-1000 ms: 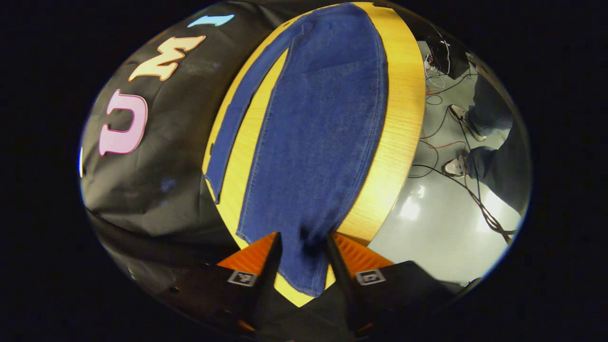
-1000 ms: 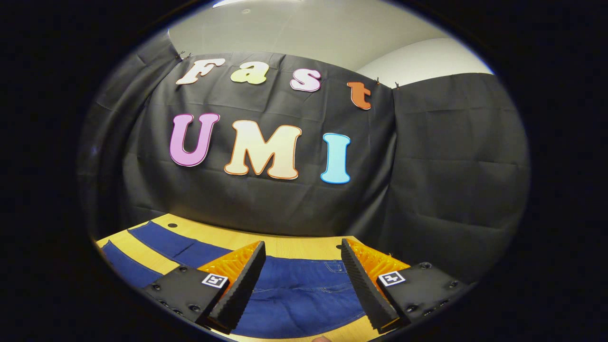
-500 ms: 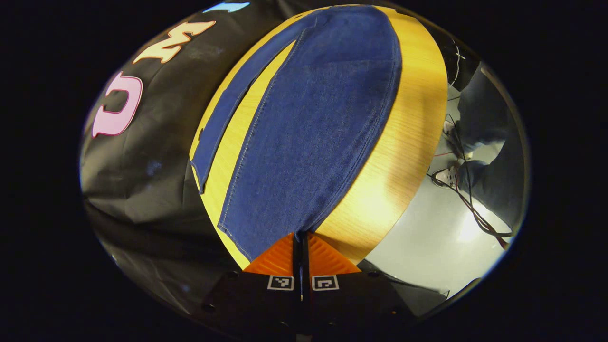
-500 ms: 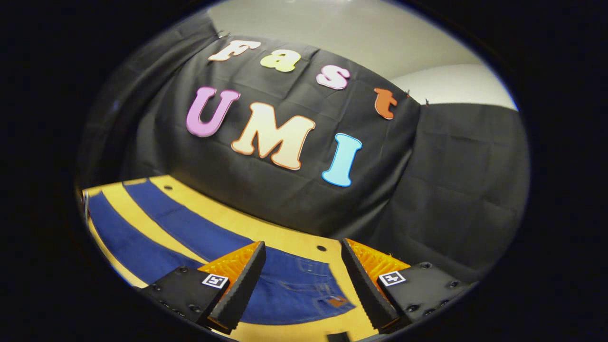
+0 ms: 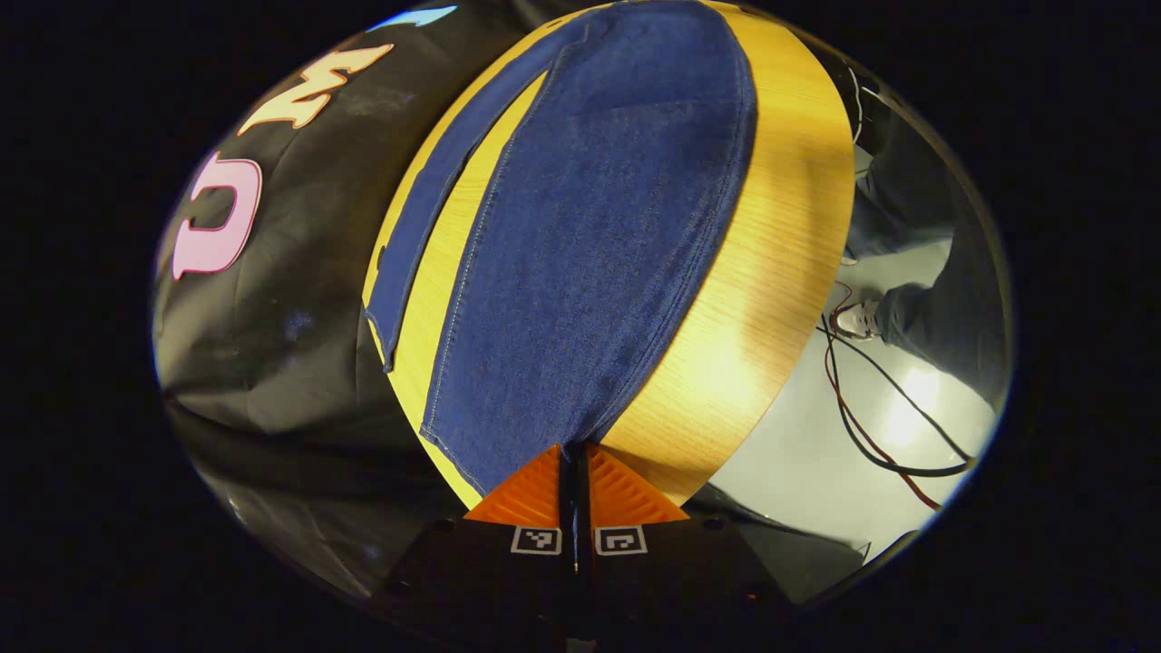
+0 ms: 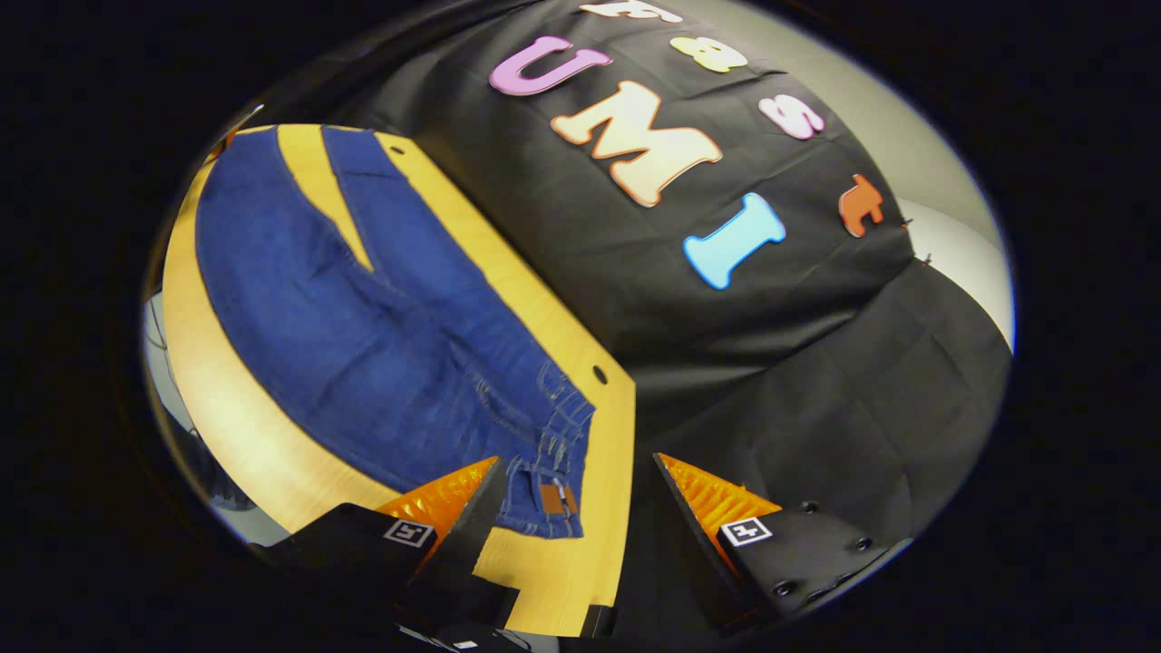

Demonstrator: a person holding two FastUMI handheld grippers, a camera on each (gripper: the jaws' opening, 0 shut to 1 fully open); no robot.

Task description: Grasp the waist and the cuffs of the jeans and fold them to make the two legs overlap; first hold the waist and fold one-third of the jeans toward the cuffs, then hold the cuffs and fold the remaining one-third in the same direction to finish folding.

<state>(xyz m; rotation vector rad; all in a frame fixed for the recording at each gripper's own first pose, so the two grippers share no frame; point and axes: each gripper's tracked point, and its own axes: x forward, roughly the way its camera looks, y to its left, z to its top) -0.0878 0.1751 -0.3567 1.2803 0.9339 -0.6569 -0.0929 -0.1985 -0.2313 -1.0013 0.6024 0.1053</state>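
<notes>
Blue denim covers most of the wooden tabletop: the jeans lie flat along it with the two legs spread apart and a wedge of bare wood between them. In the left gripper view the left tongs are pressed together on the hem of the nearer leg's cuff, at the tabletop's end; the farther leg runs along the edge by the black cloth wall. A wide strip of bare wood lies on the open side, and beyond that edge are a grey floor, loose cables and a person's legs and shoes. In the right gripper view the right tongs are spread wide above the waist without touching it, close to the tabletop's corner, where bare wood borders the waistband.
</notes>
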